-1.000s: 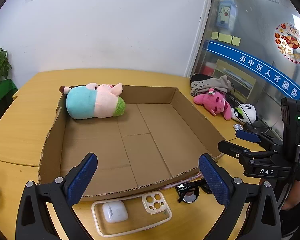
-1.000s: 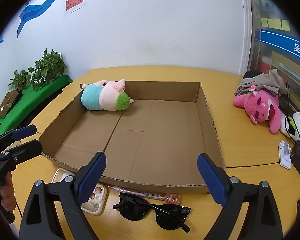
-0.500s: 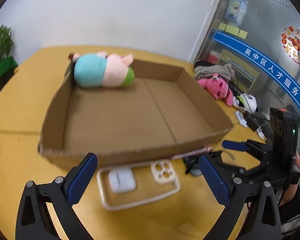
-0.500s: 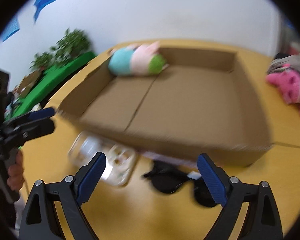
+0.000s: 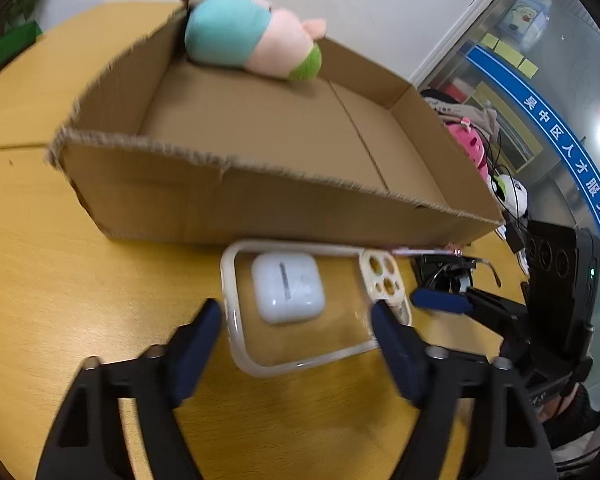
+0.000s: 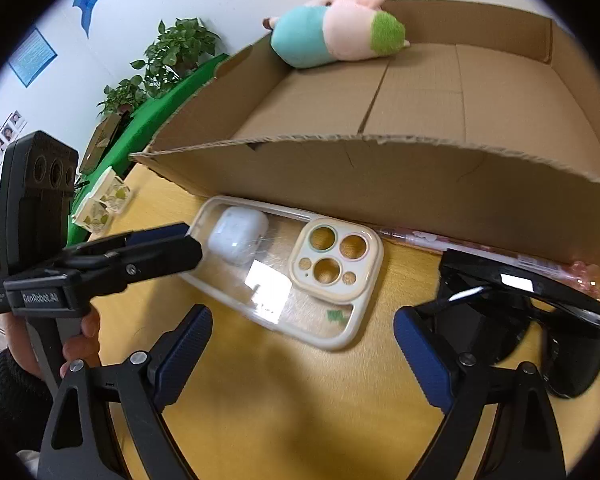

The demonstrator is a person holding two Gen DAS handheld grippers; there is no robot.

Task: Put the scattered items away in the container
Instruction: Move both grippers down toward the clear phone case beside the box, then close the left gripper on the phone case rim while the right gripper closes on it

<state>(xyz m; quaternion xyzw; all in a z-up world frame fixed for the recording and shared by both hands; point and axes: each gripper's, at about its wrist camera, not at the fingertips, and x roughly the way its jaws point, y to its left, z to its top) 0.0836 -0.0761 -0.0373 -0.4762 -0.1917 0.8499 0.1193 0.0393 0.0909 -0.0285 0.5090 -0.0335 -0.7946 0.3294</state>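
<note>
An open cardboard box (image 5: 220,208) (image 6: 380,184) lies on the yellow table with a teal-and-pink plush toy (image 5: 248,40) (image 6: 340,36) in its far left corner. In front of the box lies a clear phone case (image 5: 320,340) (image 6: 332,264) with a white earbud case (image 5: 288,288) (image 6: 238,240) resting inside it. My left gripper (image 5: 296,310) hangs low over them, its jaws closing, pads touching neither. My right gripper (image 6: 303,316) is open above the phone case's camera end. Black sunglasses (image 6: 520,300) (image 5: 448,276) and a pink pen (image 6: 480,248) lie to the right.
A pink plush (image 5: 470,148) and a panda toy (image 5: 512,196) sit with cables at the table's right edge. Potted plants (image 6: 172,52) and small packets (image 6: 100,208) are on the left. A person's hand (image 6: 80,344) holds the left gripper's handle.
Both grippers have sunk and tipped down towards the items in front of the box. The left jaws have narrowed. The phone case and sunglasses now sit much closer.
</note>
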